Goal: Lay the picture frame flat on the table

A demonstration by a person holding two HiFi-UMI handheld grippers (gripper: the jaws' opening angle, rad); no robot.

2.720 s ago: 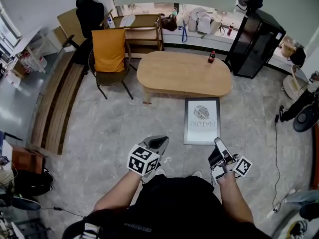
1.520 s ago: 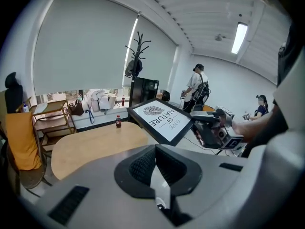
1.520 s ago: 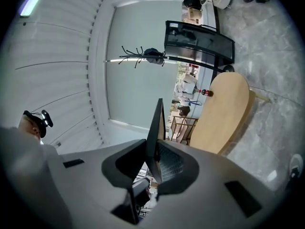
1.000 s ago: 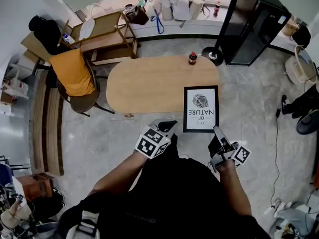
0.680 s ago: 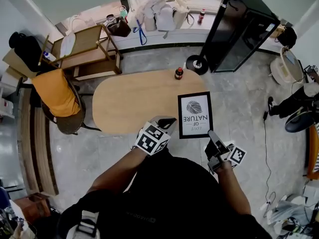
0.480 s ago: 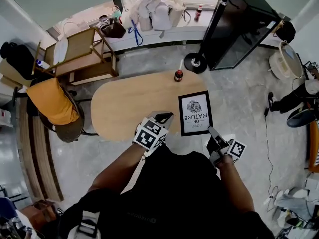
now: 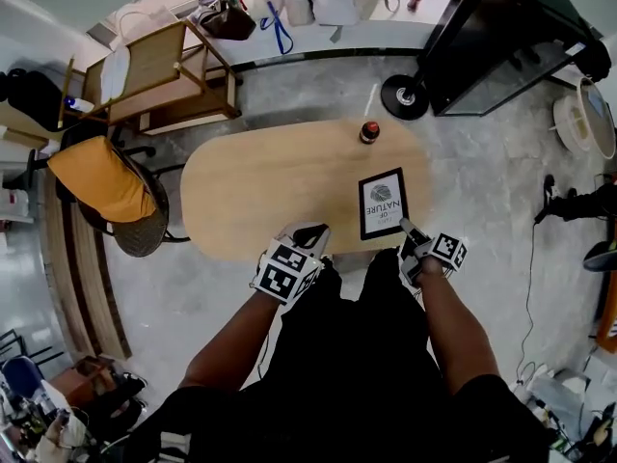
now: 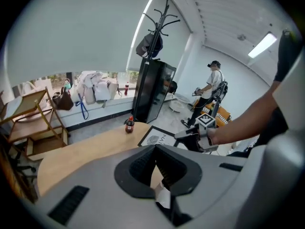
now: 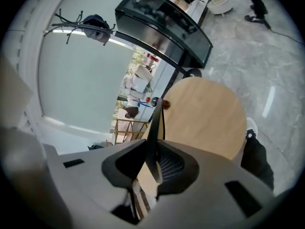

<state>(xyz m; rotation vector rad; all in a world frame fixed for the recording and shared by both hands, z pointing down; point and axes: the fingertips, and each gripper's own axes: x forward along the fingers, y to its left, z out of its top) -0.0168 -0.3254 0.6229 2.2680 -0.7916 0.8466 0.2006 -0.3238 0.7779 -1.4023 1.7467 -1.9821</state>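
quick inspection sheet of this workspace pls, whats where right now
surface: oval wooden table, mostly bare
job's things: picture frame over the table's right end; whether it rests flat yet is unclear
clutter: dark bottle at the table's far edge
grippers: right gripper shut on the frame's near edge; left gripper shut, empty
cables: thin cable trailing at the right
surroundings: chair with orange cushion, black cabinet, person standing beyond

Head view: soda bottle [image 7: 368, 132], red cap, upright at 12 o'clock. Chair [image 7: 101, 181] with orange cushion at 9 o'clock. Wooden shelf unit [image 7: 154, 66] at 11 o'clock. Black cabinet [image 7: 501, 37] at 1 o'clock.
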